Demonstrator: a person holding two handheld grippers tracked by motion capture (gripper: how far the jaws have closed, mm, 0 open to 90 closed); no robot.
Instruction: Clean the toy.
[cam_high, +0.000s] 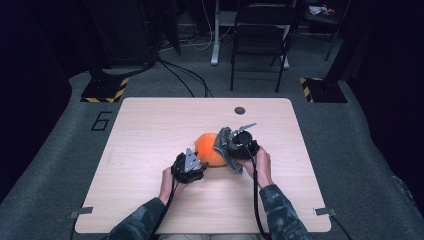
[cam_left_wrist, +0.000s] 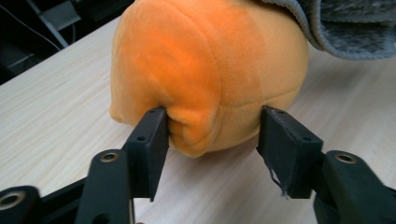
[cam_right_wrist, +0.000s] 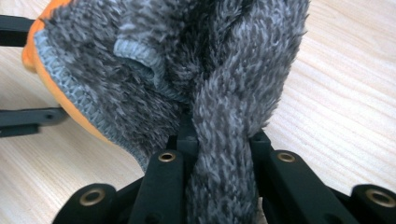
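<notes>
From the high view, the orange plush ball (cam_high: 209, 149) sits on the table (cam_high: 150, 130) between the left gripper (cam_high: 196, 165) and the right gripper (cam_high: 235, 146). The grey fuzzy cloth (cam_high: 225, 145) covers just the side by the right gripper.

In the left gripper view, the jaws stand half open around the ball's (cam_left_wrist: 210, 74) bottom bump, not squeezing it.

In the right gripper view, the jaws pinch the cloth (cam_right_wrist: 219, 186) tight. I think most of the covering is still to do.
</notes>
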